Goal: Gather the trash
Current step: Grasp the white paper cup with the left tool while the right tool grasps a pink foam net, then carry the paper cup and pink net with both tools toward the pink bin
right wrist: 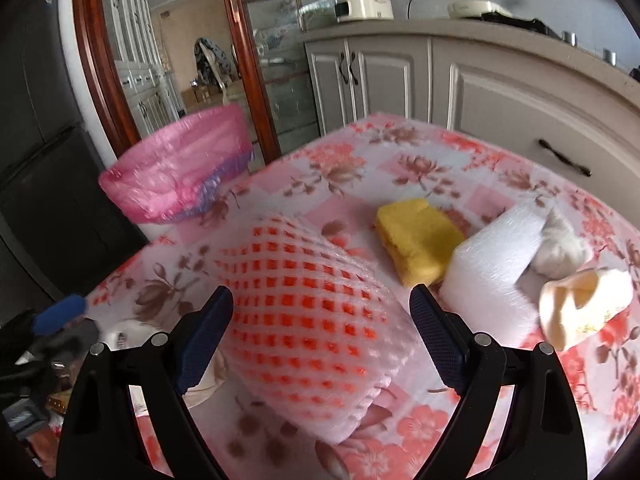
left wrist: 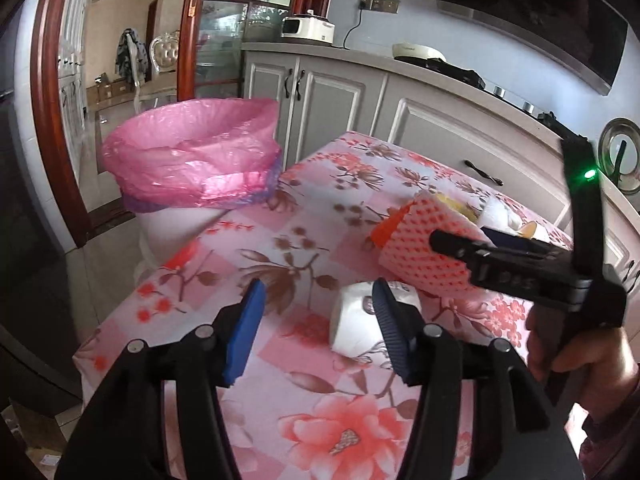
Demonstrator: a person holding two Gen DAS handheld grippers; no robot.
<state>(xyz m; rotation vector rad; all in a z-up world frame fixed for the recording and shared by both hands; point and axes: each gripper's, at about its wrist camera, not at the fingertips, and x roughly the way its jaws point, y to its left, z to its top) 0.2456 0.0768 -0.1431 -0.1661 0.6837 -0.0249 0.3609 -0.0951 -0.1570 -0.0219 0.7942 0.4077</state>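
A white bin lined with a pink bag [left wrist: 192,160] stands at the table's far left corner; it also shows in the right wrist view [right wrist: 180,168]. My left gripper [left wrist: 318,320] is open above the floral tablecloth [left wrist: 280,240], its right finger beside a white crumpled packet [left wrist: 352,328]. My right gripper [right wrist: 320,336] is open with its jaws on either side of a pink-and-orange foam net wrap [right wrist: 316,320], also seen in the left wrist view [left wrist: 420,248]. I cannot tell if the fingers touch it.
A yellow sponge [right wrist: 416,236], a white foam block [right wrist: 492,264], a white wad [right wrist: 560,244] and a cream wrapper [right wrist: 584,304] lie on the table's right part. Grey kitchen cabinets [left wrist: 340,92] stand behind the table. A glass door [left wrist: 224,40] is at the back left.
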